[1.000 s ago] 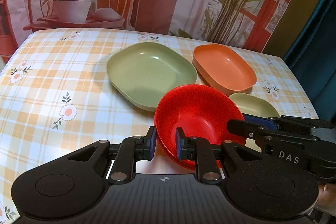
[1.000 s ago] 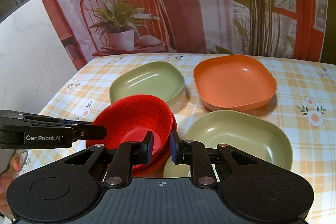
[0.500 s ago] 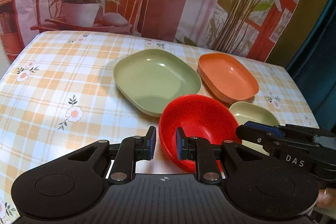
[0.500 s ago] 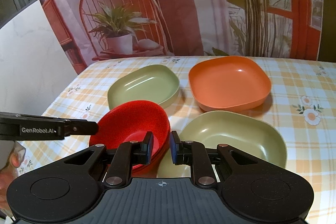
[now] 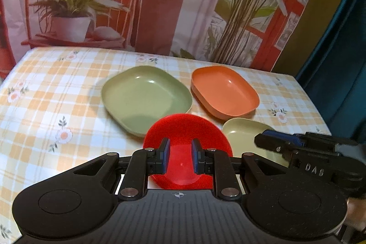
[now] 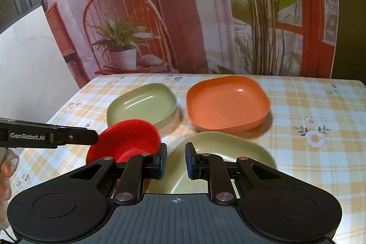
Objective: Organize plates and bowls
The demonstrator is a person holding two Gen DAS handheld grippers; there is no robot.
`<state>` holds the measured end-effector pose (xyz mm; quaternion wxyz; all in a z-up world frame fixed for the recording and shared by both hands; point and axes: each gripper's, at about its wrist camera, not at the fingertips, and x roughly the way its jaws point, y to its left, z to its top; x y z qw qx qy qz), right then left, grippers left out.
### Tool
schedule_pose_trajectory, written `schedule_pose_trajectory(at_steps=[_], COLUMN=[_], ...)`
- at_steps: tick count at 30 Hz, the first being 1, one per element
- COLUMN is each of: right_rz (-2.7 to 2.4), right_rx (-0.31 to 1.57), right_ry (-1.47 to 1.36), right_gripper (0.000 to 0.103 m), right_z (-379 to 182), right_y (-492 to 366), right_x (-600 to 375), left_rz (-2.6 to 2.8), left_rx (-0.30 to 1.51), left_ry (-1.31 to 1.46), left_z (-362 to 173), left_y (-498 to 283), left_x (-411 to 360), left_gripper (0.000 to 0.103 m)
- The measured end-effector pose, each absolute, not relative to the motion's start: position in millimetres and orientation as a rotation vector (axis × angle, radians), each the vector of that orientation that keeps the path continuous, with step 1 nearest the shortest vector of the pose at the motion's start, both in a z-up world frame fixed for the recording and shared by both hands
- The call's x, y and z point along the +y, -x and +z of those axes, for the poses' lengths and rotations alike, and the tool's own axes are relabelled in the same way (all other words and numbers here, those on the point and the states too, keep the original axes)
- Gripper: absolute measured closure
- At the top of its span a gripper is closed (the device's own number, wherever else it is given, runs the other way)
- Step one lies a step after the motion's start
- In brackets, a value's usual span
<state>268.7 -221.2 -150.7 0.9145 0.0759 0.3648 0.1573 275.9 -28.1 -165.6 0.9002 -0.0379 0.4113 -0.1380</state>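
Both grippers, left and right, hang with jaws slightly spread, pinching nothing. Nearest lies the red bowl, beside a pale dish; farther stand a green dish and an orange one. All look light, stiff and slick: probably best pinched at the rim.

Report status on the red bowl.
Left gripper, right gripper slightly open, empty. Red bowl not gripped. Pale green dish close beside it.
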Motion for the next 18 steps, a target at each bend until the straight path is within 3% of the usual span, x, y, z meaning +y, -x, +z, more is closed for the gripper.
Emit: schedule_pose_trajectory(at_steps=[9,18], right_rz=[0.265,0.195], right_rx=[0.725,0.724], right_ry=[-0.138,-0.126], right_gripper=[0.085,0.085], right_z=[-149.0,-158.8], right_y=[-298.9,-371.7], right_x=[-263.1,-297.0], left_rz=[-0.327,-0.281], left_rx=[0.820,0.843], left_ry=[0.008,0.067], left_z=[-143.3,-141.0], left_y=[-305.8,-386.2], left_x=[-55.6,-93.6], left_gripper=[0.082,0.082])
